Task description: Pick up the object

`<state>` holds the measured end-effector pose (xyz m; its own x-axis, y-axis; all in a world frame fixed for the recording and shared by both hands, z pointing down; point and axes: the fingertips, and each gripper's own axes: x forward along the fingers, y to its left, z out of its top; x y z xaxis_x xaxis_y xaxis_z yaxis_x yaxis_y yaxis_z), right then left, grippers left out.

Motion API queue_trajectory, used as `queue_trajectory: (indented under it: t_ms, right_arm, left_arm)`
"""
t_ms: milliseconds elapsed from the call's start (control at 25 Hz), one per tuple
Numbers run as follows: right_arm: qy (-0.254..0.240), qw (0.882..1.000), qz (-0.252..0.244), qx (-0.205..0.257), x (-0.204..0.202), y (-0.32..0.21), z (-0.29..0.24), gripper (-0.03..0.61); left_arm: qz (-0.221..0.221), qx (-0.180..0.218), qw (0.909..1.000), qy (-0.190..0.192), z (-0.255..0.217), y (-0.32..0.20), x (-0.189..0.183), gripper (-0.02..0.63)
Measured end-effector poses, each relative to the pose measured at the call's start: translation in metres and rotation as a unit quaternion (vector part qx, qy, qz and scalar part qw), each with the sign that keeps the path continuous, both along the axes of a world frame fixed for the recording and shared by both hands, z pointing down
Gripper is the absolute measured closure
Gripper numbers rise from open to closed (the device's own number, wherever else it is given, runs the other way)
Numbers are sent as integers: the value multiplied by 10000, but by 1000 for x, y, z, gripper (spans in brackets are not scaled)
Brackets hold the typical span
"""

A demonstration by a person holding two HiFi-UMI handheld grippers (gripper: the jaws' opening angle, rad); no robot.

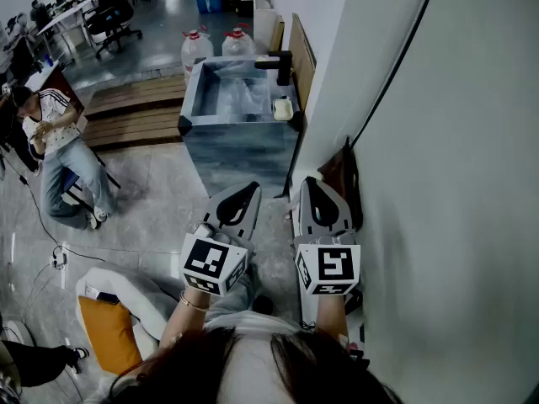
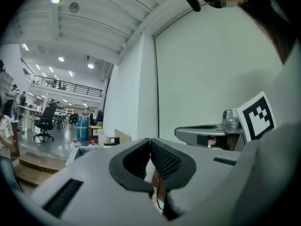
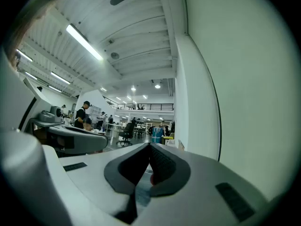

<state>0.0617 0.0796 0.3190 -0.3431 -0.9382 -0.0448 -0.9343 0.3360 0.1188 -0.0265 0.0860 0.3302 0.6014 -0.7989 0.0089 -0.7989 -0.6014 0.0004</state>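
Note:
My left gripper [image 1: 246, 194] and right gripper [image 1: 312, 190] are held side by side in the air, both pointing ahead along a white wall. Each is shut with nothing between its jaws. The left gripper view shows its dark pads closed tip to tip [image 2: 150, 141]; the right gripper view shows the same [image 3: 149, 148]. Ahead on the floor stands a blue-grey tub [image 1: 195, 99] with a black tap [image 1: 276, 61] and a small pale block [image 1: 283, 108] on its right rim. Which object the task means cannot be told.
The white wall [image 1: 438, 183] runs close on the right, with a brown bag [image 1: 344, 173] against it. Two water bottles [image 1: 197, 47] stand behind the tub. A seated person [image 1: 59, 150] is at the left, and a white seat with an orange cushion [image 1: 109, 331] at lower left.

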Motion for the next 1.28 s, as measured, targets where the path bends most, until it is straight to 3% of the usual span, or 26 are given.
queue_trajectory:
  t_ms: [440,1280]
  right_arm:
    - [-314,9995,4,-70,-5,-46,3,554]
    - [-332,9981,476,-229,-37,-163,9,554]
  left_arm:
    - [117,-67,9999,-10,6,-51,-3,604]
    - [527,-43,9986,94,7,-164,-38,604]
